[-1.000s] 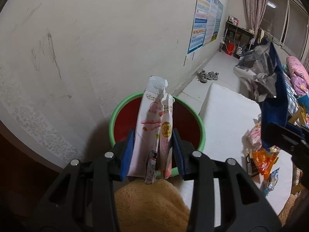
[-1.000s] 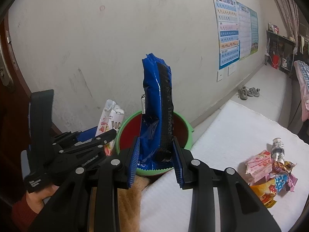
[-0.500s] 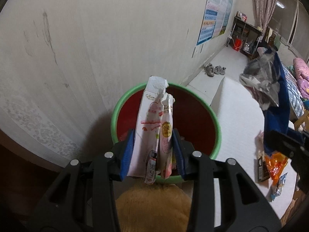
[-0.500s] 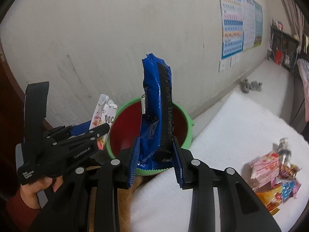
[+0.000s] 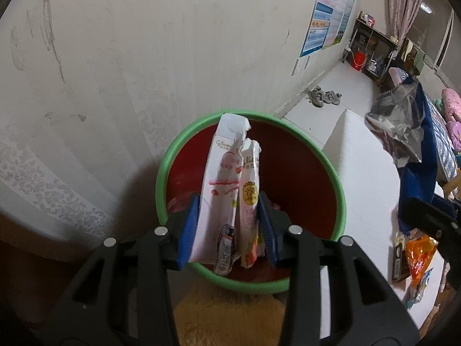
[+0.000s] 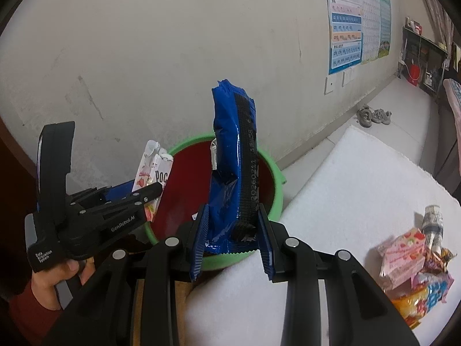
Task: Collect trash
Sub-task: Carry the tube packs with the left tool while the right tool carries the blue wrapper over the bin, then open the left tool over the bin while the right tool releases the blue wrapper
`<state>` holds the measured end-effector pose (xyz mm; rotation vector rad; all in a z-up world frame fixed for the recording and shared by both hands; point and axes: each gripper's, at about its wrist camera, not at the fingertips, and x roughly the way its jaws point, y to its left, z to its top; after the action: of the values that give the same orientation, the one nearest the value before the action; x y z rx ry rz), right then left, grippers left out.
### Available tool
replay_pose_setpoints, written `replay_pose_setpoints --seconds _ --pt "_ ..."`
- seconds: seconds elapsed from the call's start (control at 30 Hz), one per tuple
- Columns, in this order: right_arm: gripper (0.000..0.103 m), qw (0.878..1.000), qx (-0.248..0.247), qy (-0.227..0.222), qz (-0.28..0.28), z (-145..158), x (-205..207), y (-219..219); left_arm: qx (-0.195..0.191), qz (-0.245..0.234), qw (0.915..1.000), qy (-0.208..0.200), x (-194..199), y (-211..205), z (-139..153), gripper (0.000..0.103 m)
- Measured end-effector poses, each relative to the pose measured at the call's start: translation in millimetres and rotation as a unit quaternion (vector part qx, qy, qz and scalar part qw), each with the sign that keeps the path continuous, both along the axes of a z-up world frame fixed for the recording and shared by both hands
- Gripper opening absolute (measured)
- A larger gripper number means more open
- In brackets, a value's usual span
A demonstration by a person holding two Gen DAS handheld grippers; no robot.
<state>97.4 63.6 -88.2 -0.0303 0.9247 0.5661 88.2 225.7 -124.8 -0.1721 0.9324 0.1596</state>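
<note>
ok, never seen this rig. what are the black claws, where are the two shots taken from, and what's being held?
No robot: a person holds a two-finger gripper in each hand, each with a fisheye camera looking along its fingers. In the left camera's shot, the left gripper clamps pink-and-white wrappers over the red bin. In the right camera's shot, the right gripper clamps a blue wrapper above the same bin; the hand holding the left tool shows too. More wrappers lie on the white surface.

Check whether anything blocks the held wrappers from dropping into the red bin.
Nothing visible does. The left gripper holds the pink-white wrappers over the open red bin, and the right gripper holds the blue wrapper above it.
</note>
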Motion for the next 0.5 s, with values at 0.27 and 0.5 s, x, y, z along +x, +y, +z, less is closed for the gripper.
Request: replay_pose_setpoints --seconds 0.27,0.5 --pt "0.032 1.0 -0.005 -0.004 0.016 -1.0 13.2 15.7 -0.002 0.004 1.0 0.006 11.9 6.3 -7.9 0.039" --pt "0.034 1.0 -0.011 0.004 0.025 -10.7 20.7 25.9 -0.007 0.004 0.9999 0.009 18.6 10.6 -12.3 0.041"
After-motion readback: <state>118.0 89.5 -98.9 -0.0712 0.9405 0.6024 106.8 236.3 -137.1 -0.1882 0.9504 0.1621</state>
